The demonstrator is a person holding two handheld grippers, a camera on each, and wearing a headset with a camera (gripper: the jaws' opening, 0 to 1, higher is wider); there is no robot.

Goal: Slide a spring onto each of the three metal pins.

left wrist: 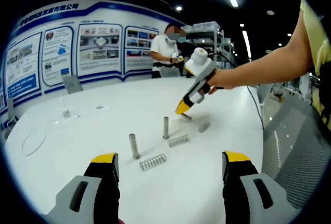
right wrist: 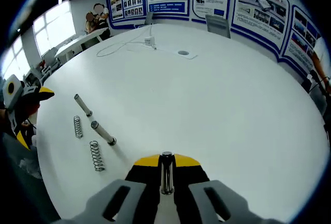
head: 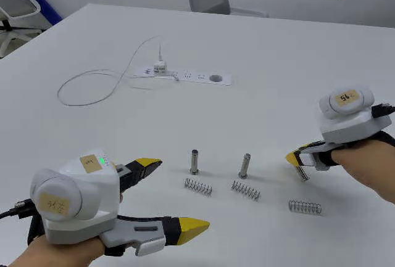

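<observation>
- Left gripper [head: 171, 194]: held low and level over the table [head: 259, 45], jaws spread wide, empty.
- Right gripper [head: 296, 158]: angled down at the table, jaws pinching the held pin [right wrist: 166, 175], which is tilted.
- Ahead of the left gripper: nearer pin [head: 194, 161] and farther pin [head: 245, 165], both upright; first spring [head: 198, 186] and second spring [head: 245, 190] lie just beside them.
- Near the right gripper's tips: third spring [head: 305, 206], lying flat.

The head view looks forward and down at the tabletop [head: 278, 45] from high above the two upright pins [head: 194, 161]. Both gripper views sit low and near, facing those pins from opposite sides; all three views share them.
</observation>
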